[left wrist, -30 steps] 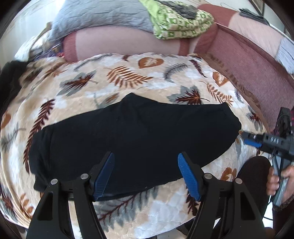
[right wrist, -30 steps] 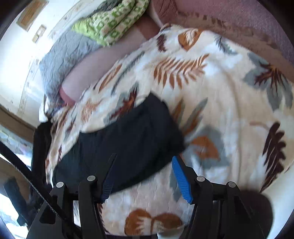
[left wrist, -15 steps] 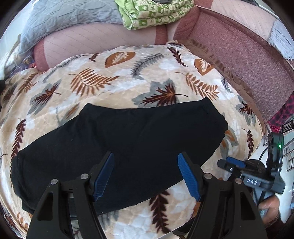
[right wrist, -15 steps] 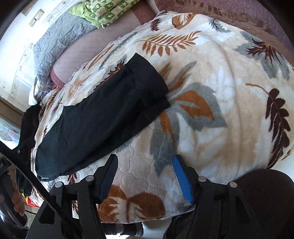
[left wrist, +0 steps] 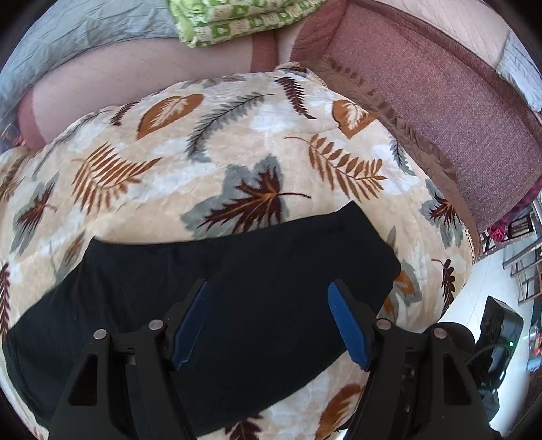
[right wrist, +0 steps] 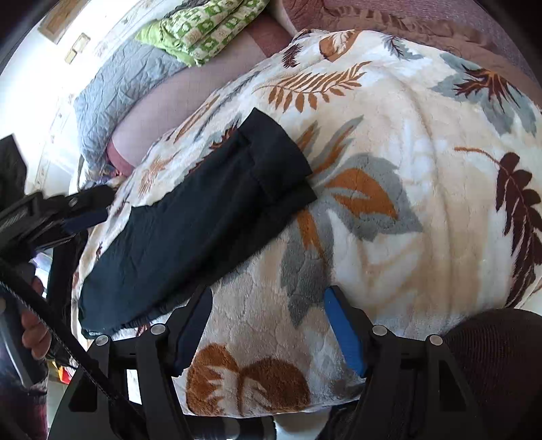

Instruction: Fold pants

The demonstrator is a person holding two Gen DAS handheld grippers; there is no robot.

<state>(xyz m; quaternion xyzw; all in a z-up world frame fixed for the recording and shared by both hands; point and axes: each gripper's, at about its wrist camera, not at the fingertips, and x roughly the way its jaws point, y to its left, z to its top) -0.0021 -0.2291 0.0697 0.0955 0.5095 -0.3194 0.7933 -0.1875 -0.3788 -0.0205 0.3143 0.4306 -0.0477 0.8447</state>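
Black pants (left wrist: 216,291) lie folded lengthwise on a leaf-patterned blanket (left wrist: 210,162). In the left wrist view my left gripper (left wrist: 269,321) is open and empty, hovering just above the middle of the pants. In the right wrist view the pants (right wrist: 200,220) stretch from the hem ends at centre to the lower left. My right gripper (right wrist: 267,325) is open and empty above bare blanket (right wrist: 406,216), to the right of the pants. The left gripper (right wrist: 78,210) shows at the left edge of that view.
A folded green patterned cloth (left wrist: 244,20) and a grey quilt (left wrist: 84,30) lie at the back of the bed. A maroon headboard cushion (left wrist: 440,94) runs along the right side. The blanket's edge drops to the floor (left wrist: 487,277) at right.
Both grippers moved: the left one swung right along the pants toward the leg ends. The right one pulled back off the pants over bare blanket. The pants stayed flat.
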